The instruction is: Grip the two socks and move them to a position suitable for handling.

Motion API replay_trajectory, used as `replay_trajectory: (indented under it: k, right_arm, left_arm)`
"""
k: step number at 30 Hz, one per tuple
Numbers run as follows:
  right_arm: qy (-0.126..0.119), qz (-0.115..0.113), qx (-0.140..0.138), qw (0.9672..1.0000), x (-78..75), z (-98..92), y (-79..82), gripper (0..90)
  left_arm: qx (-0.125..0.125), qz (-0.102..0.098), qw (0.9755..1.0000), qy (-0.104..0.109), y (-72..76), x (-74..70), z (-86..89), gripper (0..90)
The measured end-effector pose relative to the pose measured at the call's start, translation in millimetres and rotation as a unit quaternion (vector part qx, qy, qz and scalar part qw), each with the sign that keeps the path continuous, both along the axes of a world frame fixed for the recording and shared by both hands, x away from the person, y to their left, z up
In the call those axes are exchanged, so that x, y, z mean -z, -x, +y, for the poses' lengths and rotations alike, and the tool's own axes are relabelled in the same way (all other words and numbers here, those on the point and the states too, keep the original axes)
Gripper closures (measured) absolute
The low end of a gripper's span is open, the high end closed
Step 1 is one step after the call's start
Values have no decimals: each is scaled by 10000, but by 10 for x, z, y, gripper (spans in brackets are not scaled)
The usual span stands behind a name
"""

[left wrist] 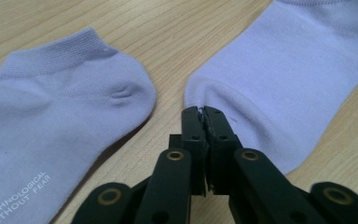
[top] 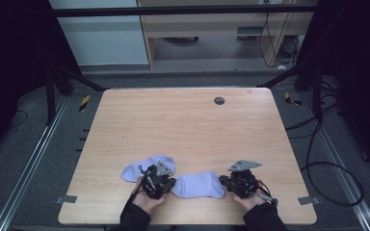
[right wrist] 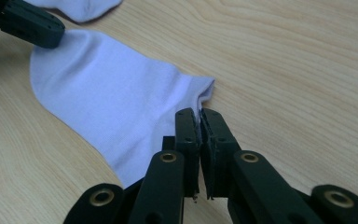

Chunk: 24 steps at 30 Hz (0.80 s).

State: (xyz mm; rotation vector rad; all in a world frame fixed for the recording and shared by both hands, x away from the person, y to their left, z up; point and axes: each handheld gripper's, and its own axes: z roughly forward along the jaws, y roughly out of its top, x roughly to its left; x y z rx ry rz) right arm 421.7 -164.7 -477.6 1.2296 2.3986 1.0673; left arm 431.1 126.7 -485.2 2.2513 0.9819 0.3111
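Two pale lilac socks lay near the bottom edge of the surface (top: 188,120) in the high view; one sock (top: 198,185) stretched between the two grippers at lower centre, the other sock (top: 142,168) just up and left of it, with a thin strip of wood showing between them in the left gripper view. Left hand-held gripper (left wrist: 203,112) had its jaws closed on the rounded end of the centre sock, looked like a thin pinch of fabric; right hand-held gripper (right wrist: 200,114) was clamped shut on the cuff corner at the opposite end.

Biggest risk imo: both grips were right on the edge of the cloth, so any pull apart could've slipped the knit out of one jaw and dropped that end; lifting unevenly might also have dragged it onto the neighbour sock.

Long axis of the held sock ran left-right across the frame, rounded end pointing left, cuff pointing right; the other sock lay angled, running from lower left to upper right.
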Motion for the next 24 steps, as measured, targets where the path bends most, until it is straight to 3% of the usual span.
replay_trajectory:
  k: [5,13,24]
  right_arm:
    - [64,-88,85,9999,26,-23,-4,780]
    - [-148,-338,279,9989,-69,-70,-38,681]
    - [-423,-446,319,9976,-251,106,-140,547]
  left_arm:
    - [-79,-118,9998,144,25,-52,53,743]
    - [-345,-415,9979,358,23,-215,250,586]
    - [-899,-661,9921,575,-9,-357,815,474]
